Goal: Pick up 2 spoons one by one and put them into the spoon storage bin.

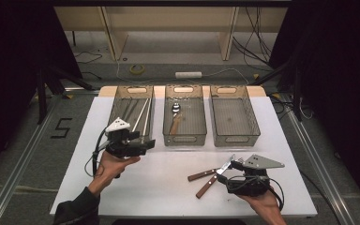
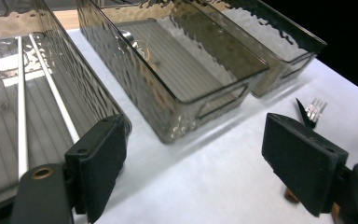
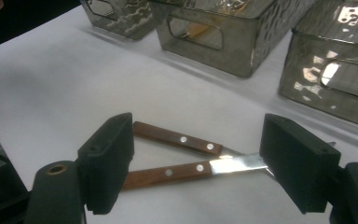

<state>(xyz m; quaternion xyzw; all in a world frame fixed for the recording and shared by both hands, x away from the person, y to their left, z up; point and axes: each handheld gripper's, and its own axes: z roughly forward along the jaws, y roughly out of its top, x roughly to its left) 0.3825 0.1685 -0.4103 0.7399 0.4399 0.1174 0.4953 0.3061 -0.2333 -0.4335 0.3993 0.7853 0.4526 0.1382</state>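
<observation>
The right claw point(image 3: 196, 163) hovers low over two wood-handled knives point(image 3: 193, 169) lying crossed on the white desk point(image 1: 168, 183), its jaws wide apart with the knives showing between them and the pads not pressing on either. The left claw point(image 2: 196, 172) stands open and empty near the front of the left bin point(image 1: 122, 101), which holds white chopsticks point(image 1: 143, 115); a spoon point(image 1: 176, 117) lies in the middle bin point(image 1: 168, 112)
</observation>
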